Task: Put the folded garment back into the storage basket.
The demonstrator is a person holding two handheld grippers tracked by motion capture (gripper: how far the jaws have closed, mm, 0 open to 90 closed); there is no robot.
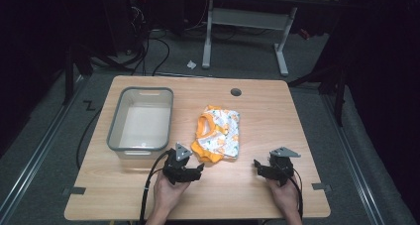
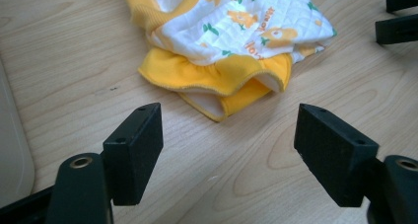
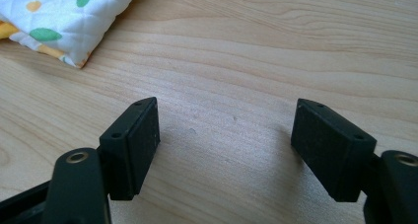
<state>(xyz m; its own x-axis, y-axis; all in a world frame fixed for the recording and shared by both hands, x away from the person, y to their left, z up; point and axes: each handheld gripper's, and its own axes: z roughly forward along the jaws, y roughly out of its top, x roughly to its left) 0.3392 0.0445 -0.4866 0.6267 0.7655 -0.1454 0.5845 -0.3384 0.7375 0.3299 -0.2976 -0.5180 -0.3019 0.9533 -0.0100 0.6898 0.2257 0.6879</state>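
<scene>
One folded garment point(image 1: 218, 134) (white quilted cloth with orange trim and small prints) lies mid-table on the wooden table point(image 1: 277, 116), just right of a grey plastic tub point(image 1: 141, 119). Near its front edge the left gripper point(image 1: 200, 167) has its jaws spread wide, holding nothing. Farther right, the right gripper point(image 1: 256, 164) is likewise spread and empty above bare wood.

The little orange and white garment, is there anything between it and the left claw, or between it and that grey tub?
Nothing visible. The left gripper, jaws open, faces the garment's orange hem across bare wood. Between the garment and the empty grey tub beside it there is bare tabletop too.
</scene>
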